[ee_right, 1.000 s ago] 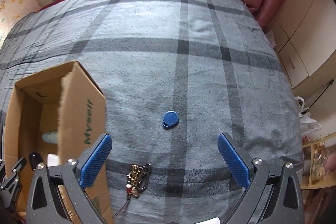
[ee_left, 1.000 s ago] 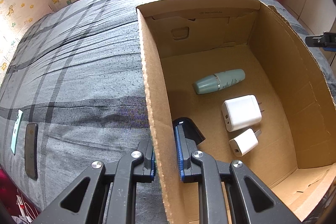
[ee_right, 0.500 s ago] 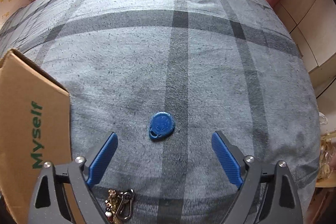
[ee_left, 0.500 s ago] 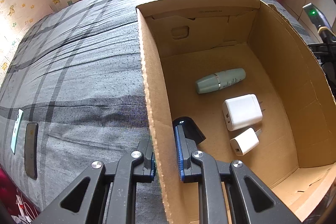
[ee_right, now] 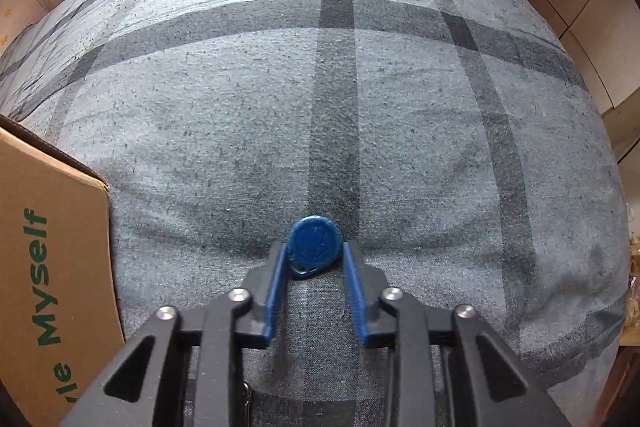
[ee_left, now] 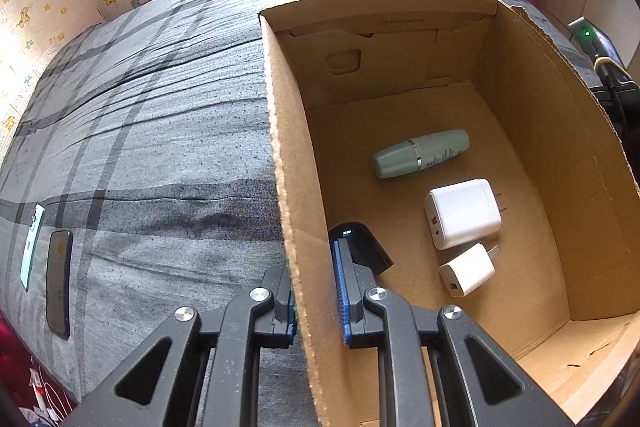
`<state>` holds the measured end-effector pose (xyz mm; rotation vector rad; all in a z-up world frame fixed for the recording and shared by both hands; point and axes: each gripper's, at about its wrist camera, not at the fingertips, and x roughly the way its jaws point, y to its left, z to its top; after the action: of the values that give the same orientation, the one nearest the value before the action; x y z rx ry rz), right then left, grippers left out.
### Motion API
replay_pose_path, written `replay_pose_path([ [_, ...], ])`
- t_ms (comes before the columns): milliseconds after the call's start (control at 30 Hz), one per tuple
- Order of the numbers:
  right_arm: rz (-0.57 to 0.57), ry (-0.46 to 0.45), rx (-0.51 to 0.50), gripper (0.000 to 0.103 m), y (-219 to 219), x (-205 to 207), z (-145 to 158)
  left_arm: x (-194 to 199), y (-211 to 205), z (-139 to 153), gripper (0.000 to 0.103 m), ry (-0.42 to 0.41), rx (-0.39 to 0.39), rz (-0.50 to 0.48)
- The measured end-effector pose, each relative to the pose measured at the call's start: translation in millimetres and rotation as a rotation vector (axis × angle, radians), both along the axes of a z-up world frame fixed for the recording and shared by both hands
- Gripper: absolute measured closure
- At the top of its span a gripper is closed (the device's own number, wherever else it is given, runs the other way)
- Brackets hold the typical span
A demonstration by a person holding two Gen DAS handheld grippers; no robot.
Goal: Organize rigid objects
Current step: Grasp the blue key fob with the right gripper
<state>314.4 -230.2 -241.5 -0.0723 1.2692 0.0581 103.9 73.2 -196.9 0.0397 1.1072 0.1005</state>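
Left wrist view: your cardboard box [ee_left: 520, 131] sits on the bed [ee_left: 160, 107], and it's already part filled. Inside, largest down: green bottle [ee_left: 420, 153] lying on its side, big white charger [ee_left: 464, 213], small white charger [ee_left: 466, 269] just beside it, and a black item [ee_left: 360, 243] against the near wall, partly hidden by your tongs. So four things are in. Two flat phone-like things [ee_left: 58, 283] lie on the bed well apart from the box, near the edge; can't tell if they count.

Right wrist view: blue key fob [ee_right: 314, 245] is still out on the bed, to the right of the box. A bit of metal peeks out under the tongs at the bottom edge, too hidden to name. By my read you're roughly past halfway, with the fob pick in hand now.

Tongs: your left tongs [ee_left: 316, 291] are clenched on the box's near wall, one pad outside, one inside, steadying it. Your right tongs [ee_right: 314, 267] are closing around the fob, which sits between the blue pads; pads look to be touching its sides, fob still resting on the bed, not lifted.
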Motion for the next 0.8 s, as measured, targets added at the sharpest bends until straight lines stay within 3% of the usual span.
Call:
replay_pose_path([
  [367, 0.019, -0.030, 0.014, 0.075, -1.5, -21.5, 23.5, -1.3, -4.0, 2.0, 0.086, -0.005, 0.008, 0.001],
  [800, 0.059, -0.087, 0.027, 0.075, 5.7, -59.2, 74.5, -1.5, -4.7, 2.8, 0.086, -0.003, 0.008, 0.000],
])
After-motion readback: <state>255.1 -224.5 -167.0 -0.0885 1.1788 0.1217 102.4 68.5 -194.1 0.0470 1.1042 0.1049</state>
